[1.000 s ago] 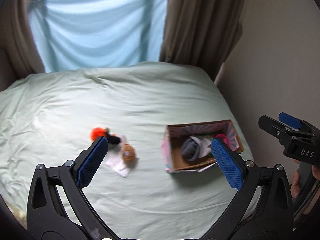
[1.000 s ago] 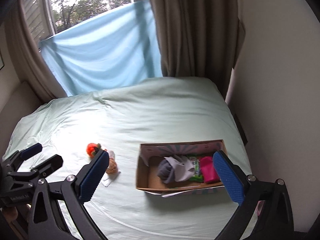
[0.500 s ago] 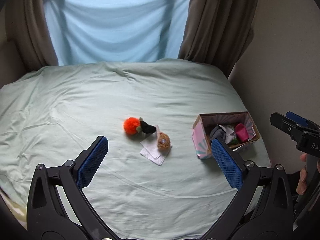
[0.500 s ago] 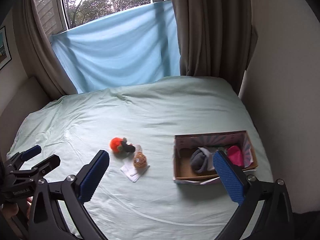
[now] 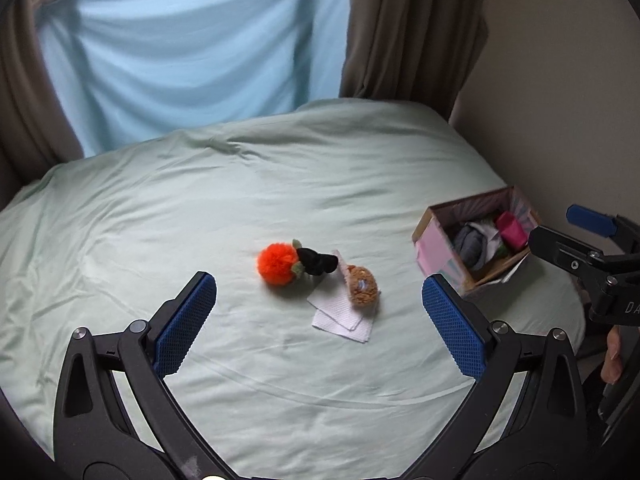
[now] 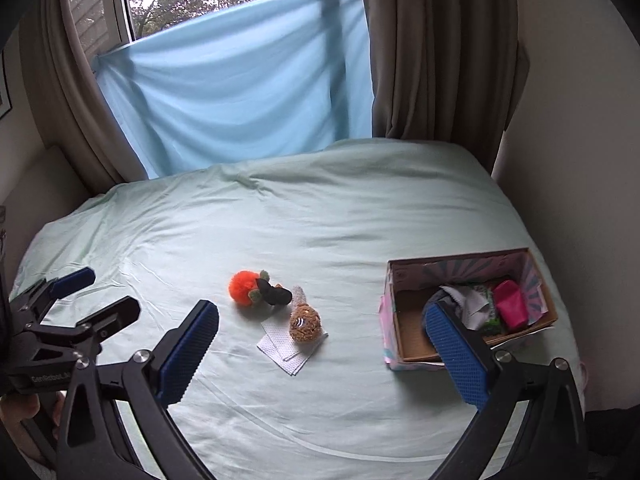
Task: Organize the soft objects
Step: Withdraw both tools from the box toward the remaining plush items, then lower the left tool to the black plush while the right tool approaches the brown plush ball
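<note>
An orange fluffy ball (image 5: 278, 263) (image 6: 243, 285), a black soft piece (image 5: 316, 262) (image 6: 274, 294), a brown plush (image 5: 362, 290) (image 6: 304, 322) and a white folded cloth (image 5: 344, 316) (image 6: 286, 346) lie together mid-bed. A cardboard box (image 5: 434, 248) (image 6: 404, 336) at the right holds grey, white, green and pink soft items. My left gripper (image 5: 320, 320) is open and empty, short of the pile. My right gripper (image 6: 322, 350) is open and empty, held above the bed between pile and box.
The pale green bed sheet (image 5: 240, 184) is wrinkled. A blue cloth (image 6: 240, 92) and brown curtains (image 6: 436, 52) hang behind the bed. A wall (image 6: 580, 120) runs close along the right side by the box.
Both grippers have drawn back and swung left, so the pile now sits between their fingers and the box lies further right. Both stayed open; nothing on the bed moved.
</note>
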Demonstrator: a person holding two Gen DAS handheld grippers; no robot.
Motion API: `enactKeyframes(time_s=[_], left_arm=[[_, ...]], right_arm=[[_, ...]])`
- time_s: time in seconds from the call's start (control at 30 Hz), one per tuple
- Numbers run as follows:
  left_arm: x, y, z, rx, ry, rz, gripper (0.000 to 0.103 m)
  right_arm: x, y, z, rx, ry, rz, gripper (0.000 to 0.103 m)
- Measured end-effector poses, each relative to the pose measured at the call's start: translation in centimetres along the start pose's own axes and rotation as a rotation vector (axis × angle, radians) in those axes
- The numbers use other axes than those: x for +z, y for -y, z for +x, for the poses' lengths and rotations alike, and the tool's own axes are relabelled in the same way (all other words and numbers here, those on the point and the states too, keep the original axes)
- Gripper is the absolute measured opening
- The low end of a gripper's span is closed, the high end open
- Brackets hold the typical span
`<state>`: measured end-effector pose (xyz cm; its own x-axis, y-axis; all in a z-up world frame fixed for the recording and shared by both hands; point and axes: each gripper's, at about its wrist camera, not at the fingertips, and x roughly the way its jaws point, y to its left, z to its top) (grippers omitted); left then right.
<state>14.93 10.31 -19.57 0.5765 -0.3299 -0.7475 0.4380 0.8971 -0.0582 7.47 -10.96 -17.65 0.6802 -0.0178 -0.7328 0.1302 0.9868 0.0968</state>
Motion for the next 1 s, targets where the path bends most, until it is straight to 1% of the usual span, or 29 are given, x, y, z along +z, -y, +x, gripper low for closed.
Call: enactKeyframes(time_s=[0.1,0.23,0.33,0.43,0.53,0.6,0.63,0.7,0.77,0.93,1.0], left_arm=[[-0.6,-0.6,3.7,-0.024,0.0,0.057,0.102],[-1.2,-1.1,8.6,-0.037,-0.011,0.127,0.102],[-1.7,-1.1,12.5,-0.058,-0.021,0.171,0.102],[-2.1,-0.7,16.1,-0.076,-0.019,0.221,0.101],[-2.7,0.2,19.4,-0.103,0.001,0.292,0.096],[-3.2,0.8,21.2,-0.113,0.005,0.332,0.09],[-3.4,1.1,22.1,-0.122,0.001,0.347,0.089],[-3.8,1.6,24.2,-0.134,-0.008,0.387,0.079],[-4.0,1.9,25.9,-0.134,-0.018,0.424,0.078],[-4.6,1.8,28.5,-0.138,-0.038,0.482,0.075],[-4.9,1.8,29.0,-0.138,-0.047,0.51,0.072]], right_arm=[[-1.0,-0.6,2.9,-0.024,-0.004,-0.005,0.103],[-2.8,-1.1,7.2,-0.033,-0.021,-0.011,0.103],[-4.4,-1.3,10.7,-0.029,-0.039,-0.029,0.097],[-6.0,-1.3,13.7,-0.022,-0.047,-0.041,0.097],[-7.5,-1.6,16.6,-0.013,-0.039,-0.051,0.097],[-8.4,-1.8,18.4,-0.005,-0.031,-0.058,0.096],[-8.8,-1.9,19.3,-0.005,-0.032,-0.061,0.092],[-9.4,-1.9,21.1,0.007,-0.033,-0.06,0.086],[-10.0,-1.8,22.6,0.01,-0.031,-0.053,0.08],[-11.2,-1.4,25.6,0.041,-0.025,-0.041,0.079],[-11.5,-1.5,26.4,0.062,-0.027,-0.046,0.078]])
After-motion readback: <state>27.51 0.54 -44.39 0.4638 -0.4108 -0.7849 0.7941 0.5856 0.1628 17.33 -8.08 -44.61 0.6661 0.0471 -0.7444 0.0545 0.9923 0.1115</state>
